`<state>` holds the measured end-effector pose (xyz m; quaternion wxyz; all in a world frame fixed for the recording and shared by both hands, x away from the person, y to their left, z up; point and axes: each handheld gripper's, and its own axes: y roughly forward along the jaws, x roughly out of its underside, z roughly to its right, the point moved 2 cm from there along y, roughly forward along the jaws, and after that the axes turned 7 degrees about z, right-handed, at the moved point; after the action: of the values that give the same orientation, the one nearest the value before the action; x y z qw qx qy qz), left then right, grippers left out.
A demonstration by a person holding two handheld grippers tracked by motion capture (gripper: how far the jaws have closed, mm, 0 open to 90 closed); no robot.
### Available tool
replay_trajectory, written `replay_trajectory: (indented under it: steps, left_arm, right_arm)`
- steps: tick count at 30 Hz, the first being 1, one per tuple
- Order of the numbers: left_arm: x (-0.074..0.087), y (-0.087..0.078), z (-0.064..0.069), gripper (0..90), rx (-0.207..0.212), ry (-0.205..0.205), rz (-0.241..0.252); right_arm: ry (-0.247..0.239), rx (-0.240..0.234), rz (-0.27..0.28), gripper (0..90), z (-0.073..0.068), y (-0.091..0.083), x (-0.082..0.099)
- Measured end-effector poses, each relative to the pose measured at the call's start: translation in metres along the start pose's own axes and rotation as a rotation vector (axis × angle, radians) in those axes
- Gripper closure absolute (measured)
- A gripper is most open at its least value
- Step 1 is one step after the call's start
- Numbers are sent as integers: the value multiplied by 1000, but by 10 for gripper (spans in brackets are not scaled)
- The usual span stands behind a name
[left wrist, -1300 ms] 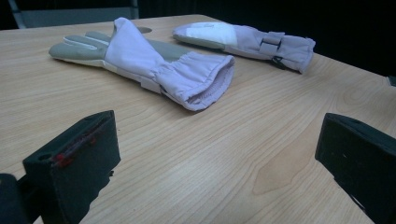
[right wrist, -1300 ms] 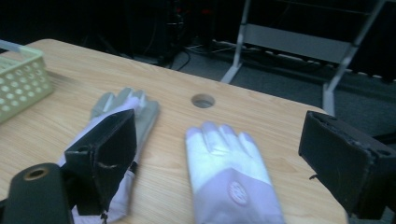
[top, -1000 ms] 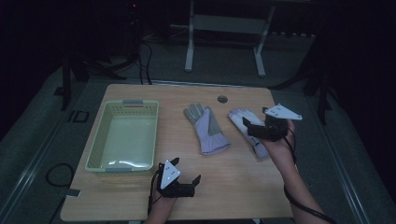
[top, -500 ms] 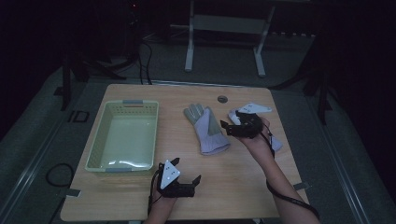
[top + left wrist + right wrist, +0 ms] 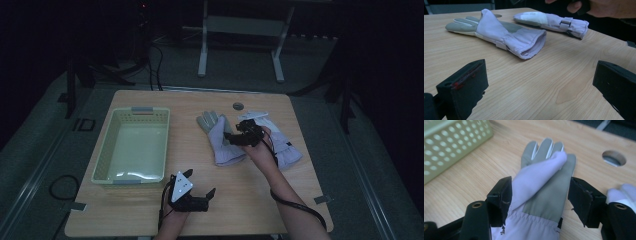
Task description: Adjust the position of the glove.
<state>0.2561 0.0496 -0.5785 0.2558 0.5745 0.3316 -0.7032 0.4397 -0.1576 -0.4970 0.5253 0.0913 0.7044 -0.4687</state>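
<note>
Two lavender and grey gloves lie on the wooden table (image 5: 165,215). The left glove (image 5: 219,142) lies flat, fingers pointing away. My right gripper (image 5: 229,137) is low over its palm; in the right gripper view (image 5: 540,192) the jaws straddle this glove (image 5: 544,177) just above the cuff, open, and they have just been closing on it. The second glove (image 5: 284,147) lies to the right, partly under the person's hand. My left gripper (image 5: 209,199) rests near the front edge, open, with bare wood between its jaws (image 5: 539,90). Ahead of it lie both gloves (image 5: 506,35) (image 5: 551,21).
A pale green perforated basket (image 5: 107,150) stands empty at the table's left, its wall (image 5: 446,142) close to the glove. A round hole (image 5: 238,105) is set in the tabletop behind the gloves. A metal stand (image 5: 240,30) is on the floor beyond the table.
My right gripper has moved left and down from the right-hand glove to the left one, and its jaws have narrowed around it. The left gripper has stayed put.
</note>
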Motion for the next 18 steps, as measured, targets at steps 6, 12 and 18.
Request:
replay_trajectory:
  steps: [6, 12, 18]
  left_arm:
    - [0, 0, 0, 0, 1, -1, 0]
    - [0, 0, 0, 0, 1, -2, 1]
    - [0, 0, 0, 0, 0, 0, 1]
  right_arm:
    - [36, -4, -45, 410, 3, 18, 4]
    - [50, 10, -84, 434, 8, 36, 10]
    - [38, 41, -149, 461, 11, 52, 23]
